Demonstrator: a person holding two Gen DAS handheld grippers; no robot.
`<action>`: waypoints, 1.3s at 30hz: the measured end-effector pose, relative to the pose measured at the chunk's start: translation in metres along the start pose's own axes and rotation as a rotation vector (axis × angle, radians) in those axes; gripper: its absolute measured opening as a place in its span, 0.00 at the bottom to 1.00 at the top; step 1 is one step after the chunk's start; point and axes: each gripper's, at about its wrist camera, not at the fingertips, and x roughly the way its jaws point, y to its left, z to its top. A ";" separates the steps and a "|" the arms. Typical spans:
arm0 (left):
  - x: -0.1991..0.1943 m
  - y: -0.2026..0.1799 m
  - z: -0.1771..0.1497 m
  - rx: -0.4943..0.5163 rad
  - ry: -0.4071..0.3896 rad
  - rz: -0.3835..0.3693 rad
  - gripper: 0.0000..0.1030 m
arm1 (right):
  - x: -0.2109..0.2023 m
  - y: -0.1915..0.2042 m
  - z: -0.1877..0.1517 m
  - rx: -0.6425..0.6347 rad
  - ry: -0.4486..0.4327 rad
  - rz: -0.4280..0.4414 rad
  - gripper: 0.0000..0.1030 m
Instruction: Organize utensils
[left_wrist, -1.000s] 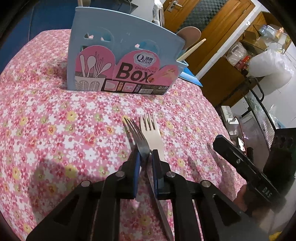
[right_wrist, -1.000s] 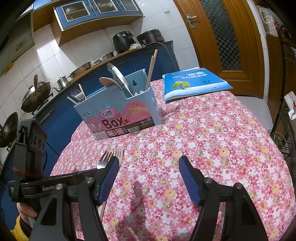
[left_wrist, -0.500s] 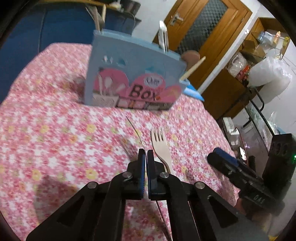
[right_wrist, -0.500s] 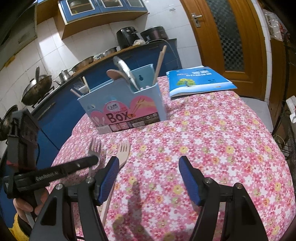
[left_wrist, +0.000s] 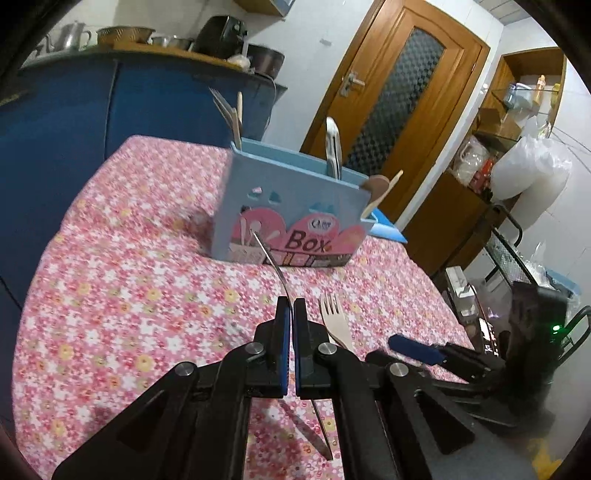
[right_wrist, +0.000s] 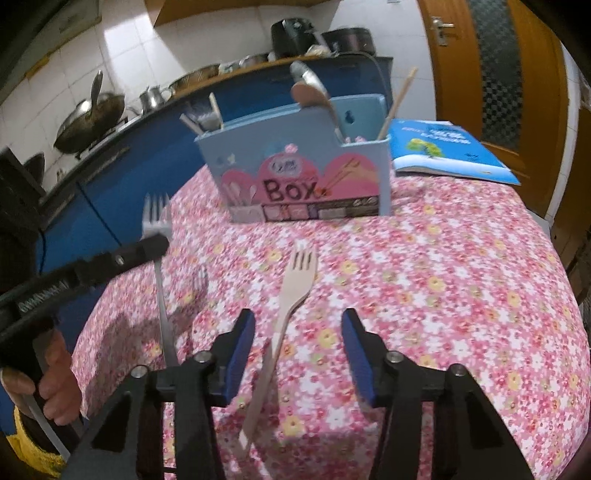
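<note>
Centrally on the floral tablecloth stands the blue utensil box. Nearer than the box, the left gripper pinches a metal fork lifted off the cloth. The right gripper, jaws just narrowing yet untouching, straddles the wooden fork lying before the box.

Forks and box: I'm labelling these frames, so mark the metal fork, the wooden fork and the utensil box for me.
metal fork (right_wrist: 157, 218), right wrist view, on its tines above the left tongs.
wooden fork (right_wrist: 301, 267), right wrist view, on its head, lying on the cloth.
utensil box (right_wrist: 306, 184), right wrist view, on its labelled front wall.
</note>
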 end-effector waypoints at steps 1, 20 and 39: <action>-0.003 0.001 0.001 0.002 -0.011 0.003 0.00 | 0.003 0.003 0.000 -0.010 0.012 -0.004 0.41; -0.040 0.009 0.008 0.013 -0.127 0.040 0.00 | 0.027 0.003 0.005 0.062 0.070 -0.013 0.07; -0.056 -0.023 0.065 0.118 -0.268 0.105 0.00 | -0.055 -0.014 0.038 0.095 -0.310 0.092 0.07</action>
